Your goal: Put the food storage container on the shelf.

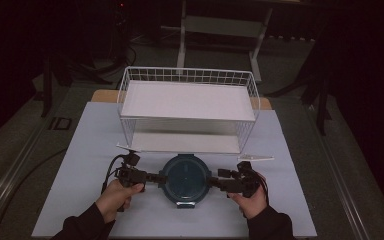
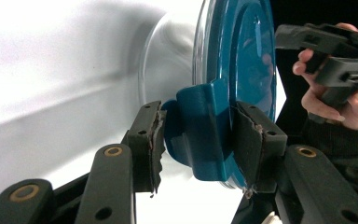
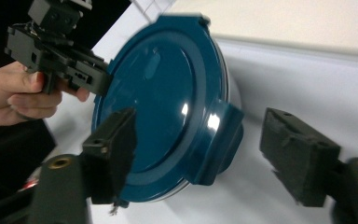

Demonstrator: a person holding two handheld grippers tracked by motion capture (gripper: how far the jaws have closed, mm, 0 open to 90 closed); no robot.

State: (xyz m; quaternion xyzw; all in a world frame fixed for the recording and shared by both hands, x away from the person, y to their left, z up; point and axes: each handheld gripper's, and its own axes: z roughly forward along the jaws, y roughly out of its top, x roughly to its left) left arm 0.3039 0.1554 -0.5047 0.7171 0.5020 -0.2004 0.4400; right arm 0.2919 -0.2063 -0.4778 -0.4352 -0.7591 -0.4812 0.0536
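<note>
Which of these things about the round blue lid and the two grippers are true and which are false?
1. The left hand-held gripper is shut on a side clip of the blue lid. True.
2. The right hand-held gripper is clamped tight on the lid. False: its jaws stand apart, with a clip between them untouched.
3. The lidded container sits inside the white wire basket. False: it sits on the table in front of the basket.
4. The lid is red. False: it is blue.
5. The grippers are on opposite sides of the lid. True.
</note>
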